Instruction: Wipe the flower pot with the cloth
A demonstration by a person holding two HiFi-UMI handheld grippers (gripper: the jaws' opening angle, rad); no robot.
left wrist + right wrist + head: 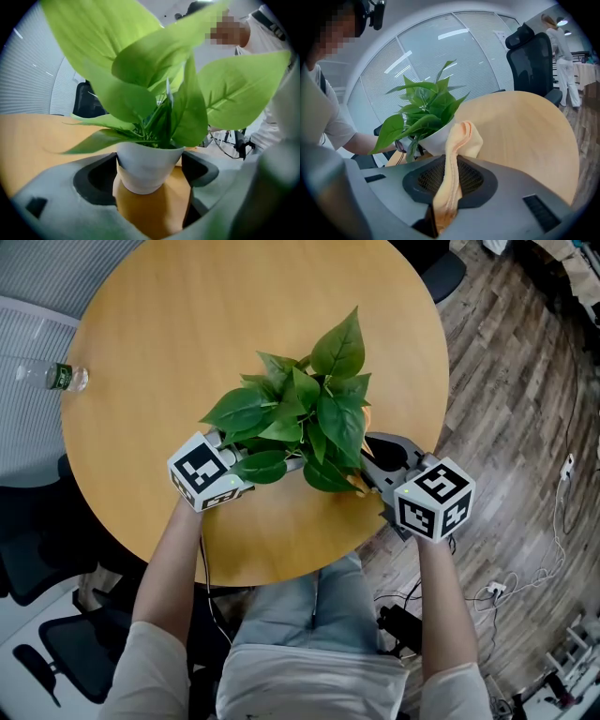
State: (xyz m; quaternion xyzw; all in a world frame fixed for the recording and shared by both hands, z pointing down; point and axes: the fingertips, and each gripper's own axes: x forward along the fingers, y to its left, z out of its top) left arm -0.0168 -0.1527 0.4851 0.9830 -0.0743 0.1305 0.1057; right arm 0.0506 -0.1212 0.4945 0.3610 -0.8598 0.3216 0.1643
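right gripper view: jaws pinch cloth

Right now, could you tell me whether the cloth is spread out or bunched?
Bunched: the cloth is squeezed into a narrow folded strip in the right hand-held gripper, its loose end by the pot.

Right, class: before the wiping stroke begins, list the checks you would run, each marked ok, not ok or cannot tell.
1. The left gripper clamps the white round flower pot: ok.
2. Pot upright on the round wooden table: ok.
3. The right gripper pinches the peach fabric cloth: ok.
4. Cloth's free end touching the pot wall: cannot tell.
5. Pot visible in head view: not ok, green leaves cover it.
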